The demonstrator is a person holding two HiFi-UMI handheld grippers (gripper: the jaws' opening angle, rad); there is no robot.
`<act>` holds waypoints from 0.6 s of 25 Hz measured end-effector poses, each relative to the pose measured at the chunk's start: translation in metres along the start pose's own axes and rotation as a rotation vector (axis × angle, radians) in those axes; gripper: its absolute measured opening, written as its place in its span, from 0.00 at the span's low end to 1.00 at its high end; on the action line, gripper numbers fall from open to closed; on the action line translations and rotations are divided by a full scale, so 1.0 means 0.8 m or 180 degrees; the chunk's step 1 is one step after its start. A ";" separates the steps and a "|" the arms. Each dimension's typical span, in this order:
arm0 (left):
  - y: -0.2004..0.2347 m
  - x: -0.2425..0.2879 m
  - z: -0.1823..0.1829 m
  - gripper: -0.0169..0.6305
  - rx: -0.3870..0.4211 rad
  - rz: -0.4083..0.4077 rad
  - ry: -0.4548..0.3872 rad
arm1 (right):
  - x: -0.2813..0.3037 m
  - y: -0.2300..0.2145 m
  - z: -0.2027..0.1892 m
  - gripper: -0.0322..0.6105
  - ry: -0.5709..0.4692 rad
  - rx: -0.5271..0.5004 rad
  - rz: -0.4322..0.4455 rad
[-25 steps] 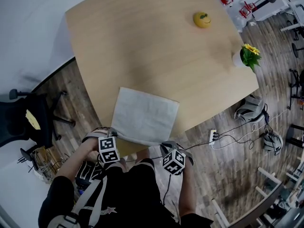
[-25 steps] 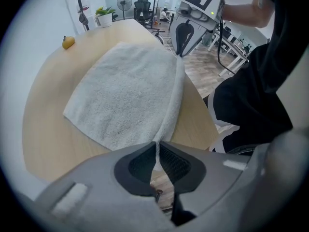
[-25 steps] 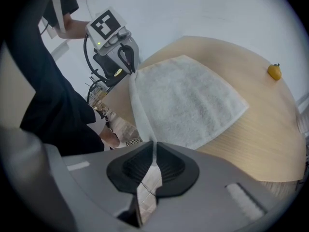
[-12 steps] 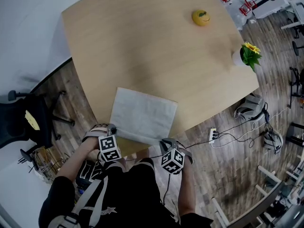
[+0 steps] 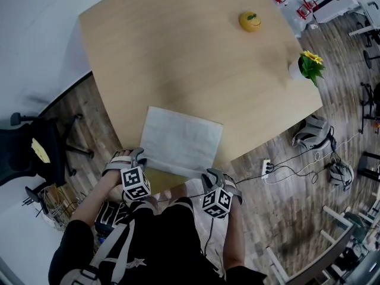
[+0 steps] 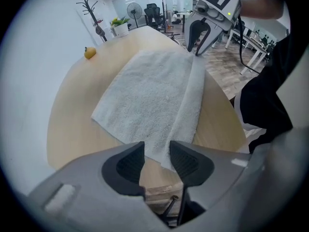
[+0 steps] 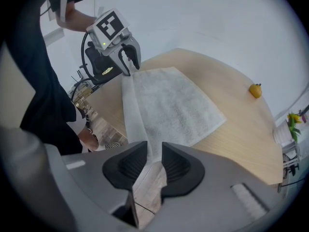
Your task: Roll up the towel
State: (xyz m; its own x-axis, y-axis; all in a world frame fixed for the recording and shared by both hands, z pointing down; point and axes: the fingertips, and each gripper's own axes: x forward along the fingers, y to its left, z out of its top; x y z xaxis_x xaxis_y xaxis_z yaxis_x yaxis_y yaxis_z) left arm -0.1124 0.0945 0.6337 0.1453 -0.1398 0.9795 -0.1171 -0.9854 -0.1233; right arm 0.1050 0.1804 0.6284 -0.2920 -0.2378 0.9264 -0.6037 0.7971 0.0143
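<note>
The wooden table [image 5: 178,52] fills the upper half of the head view. Its near edge runs along the person's position.

The white towel [image 5: 181,141] lies flat on the table at the near edge, spread open. Its nearest edge is turned over into one narrow folded band [image 6: 193,91] that runs from one near corner to the other.

The left gripper [image 6: 156,146] points steeply down at the towel's 7 o'clock corner. Its jaws have just been opening and stand wide apart. The end of the folded band lies in the gap between them, and neither pad presses on it.

The right gripper [image 7: 154,146] points steeply down at the towel's 5 o'clock corner. Its jaws have just been opening and stand moderately apart. The other end of the band shows in the gap, loose and unclamped. The towel body extends toward 12 o'clock from both grippers.

A potted yellow flower [image 5: 309,67] stands at the table's far right edge, at 2 o'clock from the towel and well apart from it.

A small yellow fruit-shaped object [image 5: 250,21] rests on the table at 1 o'clock from the towel, also well apart.
</note>
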 end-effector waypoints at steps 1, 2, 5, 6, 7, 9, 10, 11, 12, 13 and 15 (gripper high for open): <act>0.001 -0.002 -0.002 0.31 -0.0002 0.0034 -0.0010 | -0.004 -0.001 0.002 0.21 -0.0029 -0.0016 -0.0069; 0.001 -0.005 -0.004 0.31 -0.0005 0.0067 -0.0015 | -0.008 -0.002 0.004 0.22 -0.0056 -0.0030 -0.0136; -0.001 -0.015 -0.010 0.31 -0.0003 0.0154 -0.0025 | -0.021 0.001 0.009 0.22 -0.0116 -0.0069 -0.0288; -0.002 -0.019 -0.013 0.31 0.0002 0.0185 -0.0029 | -0.025 0.004 0.010 0.22 -0.0132 -0.0083 -0.0317; -0.003 -0.023 -0.015 0.31 0.0009 0.0222 -0.0031 | -0.027 0.008 0.012 0.22 -0.0146 -0.0098 -0.0336; -0.003 -0.032 -0.020 0.31 0.0030 0.0312 -0.0030 | -0.030 0.018 0.014 0.22 -0.0169 -0.0137 -0.0356; -0.003 -0.036 -0.023 0.31 0.0039 0.0354 -0.0033 | -0.030 0.023 0.015 0.23 -0.0178 -0.0158 -0.0363; -0.004 -0.040 -0.024 0.31 0.0045 0.0386 -0.0045 | -0.030 0.029 0.015 0.23 -0.0183 -0.0180 -0.0369; -0.006 -0.044 -0.024 0.31 0.0050 0.0404 -0.0065 | -0.029 0.034 0.015 0.24 -0.0185 -0.0200 -0.0373; -0.009 -0.047 -0.024 0.31 0.0056 0.0405 -0.0092 | -0.028 0.040 0.015 0.24 -0.0183 -0.0219 -0.0374; -0.022 -0.050 -0.021 0.31 0.0091 0.0368 -0.0149 | -0.025 0.050 0.015 0.24 -0.0172 -0.0254 -0.0366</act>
State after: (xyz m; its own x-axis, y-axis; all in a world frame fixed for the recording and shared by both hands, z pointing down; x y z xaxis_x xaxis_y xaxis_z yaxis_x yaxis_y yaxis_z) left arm -0.1324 0.1188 0.5989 0.1782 -0.2563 0.9500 -0.1078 -0.9647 -0.2401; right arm 0.0779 0.2106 0.6057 -0.2651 -0.3579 0.8954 -0.5753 0.8039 0.1510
